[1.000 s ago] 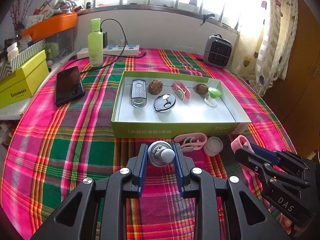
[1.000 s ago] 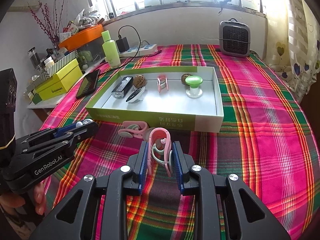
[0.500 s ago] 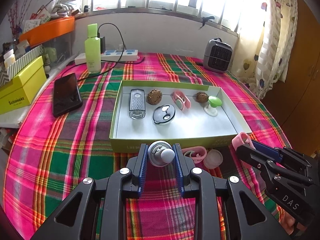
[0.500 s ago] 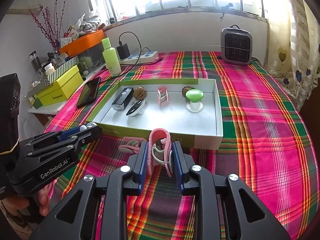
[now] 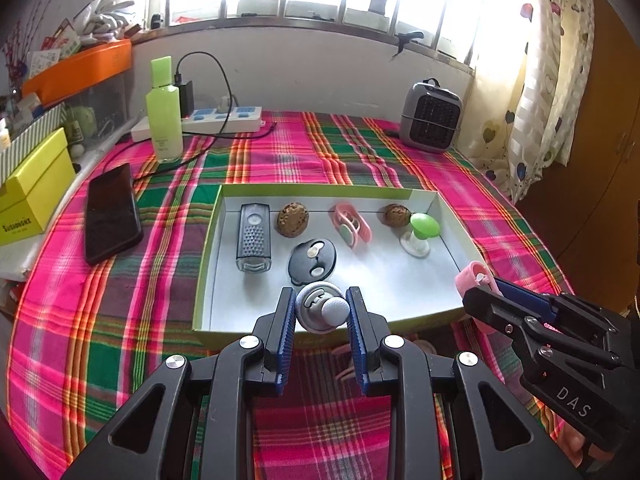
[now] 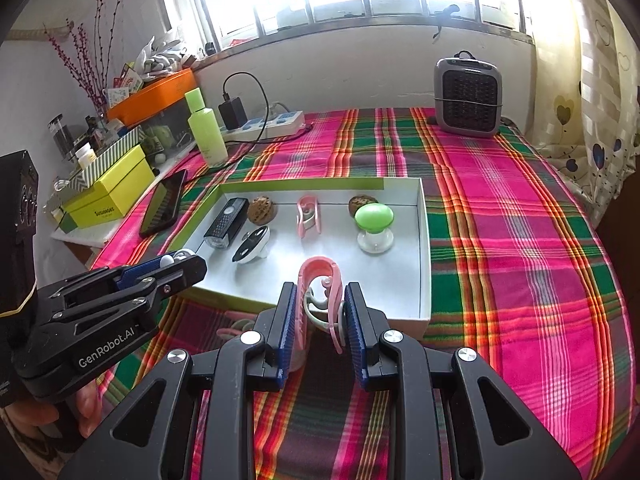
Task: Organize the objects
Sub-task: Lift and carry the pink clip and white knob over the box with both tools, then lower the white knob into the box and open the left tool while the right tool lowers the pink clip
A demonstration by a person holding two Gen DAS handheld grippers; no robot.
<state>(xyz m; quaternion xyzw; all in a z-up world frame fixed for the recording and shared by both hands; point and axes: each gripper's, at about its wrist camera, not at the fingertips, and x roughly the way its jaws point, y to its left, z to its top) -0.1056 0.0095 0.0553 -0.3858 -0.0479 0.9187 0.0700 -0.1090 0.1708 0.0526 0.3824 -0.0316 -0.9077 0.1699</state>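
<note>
My left gripper (image 5: 321, 293) is shut on a grey round knob piece (image 5: 326, 314), held over the near wall of the green box (image 5: 208, 248). My right gripper (image 6: 320, 288) is shut on a pink clip (image 6: 320, 266), just above the box's near rim (image 6: 424, 248). Each gripper also shows in the other's view: the right gripper (image 5: 480, 292) and the left gripper (image 6: 188, 266). The box's white floor holds a black grater-like piece (image 5: 254, 236), two walnuts, a pink clip (image 5: 352, 224), a black disc (image 5: 312, 260) and a green-capped piece (image 5: 422, 228).
Another pink clip (image 6: 236, 326) lies on the plaid cloth before the box, partly hidden by my fingers. A phone (image 5: 110, 212), green bottle (image 5: 164, 116), power strip (image 5: 224, 118) and yellow box (image 5: 32, 192) stand left; a small heater (image 5: 430, 116) stands far right.
Both grippers have moved forward and slightly up, from over the cloth to the box's near edge. Each keeps its hold on its object.
</note>
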